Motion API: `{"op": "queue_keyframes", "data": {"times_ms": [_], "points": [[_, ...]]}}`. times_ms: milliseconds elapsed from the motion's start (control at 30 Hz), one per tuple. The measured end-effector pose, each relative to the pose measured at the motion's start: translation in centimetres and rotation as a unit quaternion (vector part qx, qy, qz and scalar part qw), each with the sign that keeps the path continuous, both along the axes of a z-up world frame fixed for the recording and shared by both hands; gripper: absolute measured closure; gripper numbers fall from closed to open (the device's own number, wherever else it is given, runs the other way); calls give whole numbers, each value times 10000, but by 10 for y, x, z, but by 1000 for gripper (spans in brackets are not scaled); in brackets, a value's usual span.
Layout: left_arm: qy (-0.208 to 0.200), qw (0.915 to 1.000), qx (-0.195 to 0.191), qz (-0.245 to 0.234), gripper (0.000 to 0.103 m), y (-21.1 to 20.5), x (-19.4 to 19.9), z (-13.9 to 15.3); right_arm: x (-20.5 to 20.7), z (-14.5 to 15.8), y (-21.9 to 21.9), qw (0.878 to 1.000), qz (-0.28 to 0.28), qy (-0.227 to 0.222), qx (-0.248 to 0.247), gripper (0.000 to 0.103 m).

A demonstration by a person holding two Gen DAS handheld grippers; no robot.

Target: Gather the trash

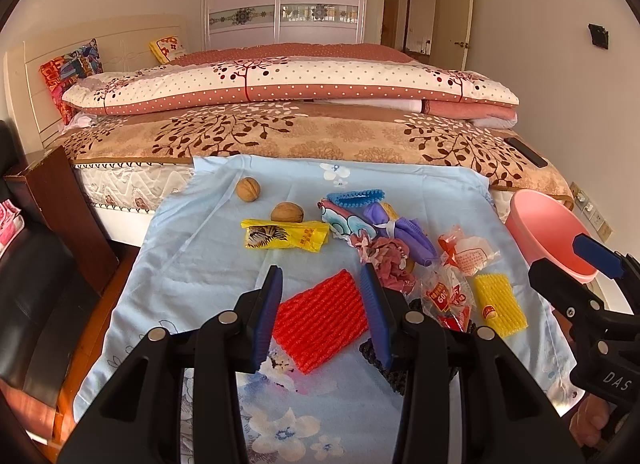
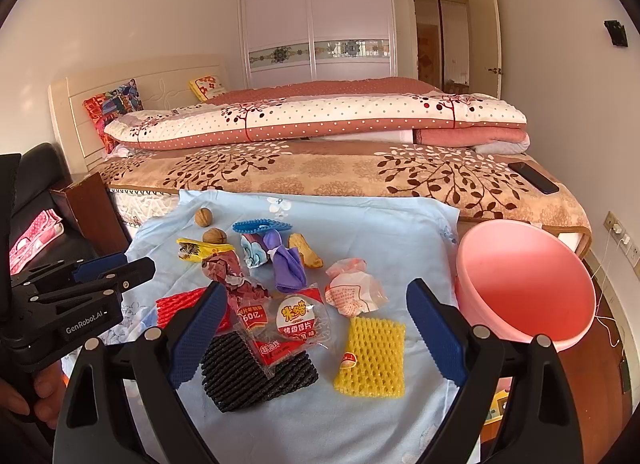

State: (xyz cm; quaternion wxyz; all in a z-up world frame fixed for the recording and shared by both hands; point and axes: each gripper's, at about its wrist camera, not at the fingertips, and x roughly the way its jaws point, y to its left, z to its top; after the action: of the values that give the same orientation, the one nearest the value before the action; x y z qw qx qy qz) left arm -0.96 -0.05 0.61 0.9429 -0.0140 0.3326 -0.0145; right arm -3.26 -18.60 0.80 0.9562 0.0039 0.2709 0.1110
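Both claws hung wide open and empty over the litter: the left claw (image 1: 320,288) straddled the red foam net (image 1: 322,324), the right claw (image 2: 316,328) framed the snack wrapper (image 2: 294,318), the pink bin (image 2: 528,284) waiting beside the counter's blue cloth (image 2: 380,232) to receive them

A soft matt light-blue cloth (image 2: 360,224) covers the surface. On it, ribbed red foam netting (image 1: 320,320), yellow foam mesh (image 2: 374,360) and black foam mesh (image 2: 256,376) look rough; crinkly snack wrappers (image 2: 296,324) shine. Right of the cloth, the pink plastic basin (image 2: 528,284) is smooth.
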Motion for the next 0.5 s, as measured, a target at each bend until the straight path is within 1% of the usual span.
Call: {"op": "queue_keyframes", "data": {"times_ms": [267, 500], "points": [[64, 10000, 5, 27, 62, 0, 1, -2, 0, 0, 0, 10000, -3, 3, 2, 13], [20, 10000, 29, -2, 62, -1, 1, -2, 0, 0, -1, 10000, -9, 7, 6, 13]]}}
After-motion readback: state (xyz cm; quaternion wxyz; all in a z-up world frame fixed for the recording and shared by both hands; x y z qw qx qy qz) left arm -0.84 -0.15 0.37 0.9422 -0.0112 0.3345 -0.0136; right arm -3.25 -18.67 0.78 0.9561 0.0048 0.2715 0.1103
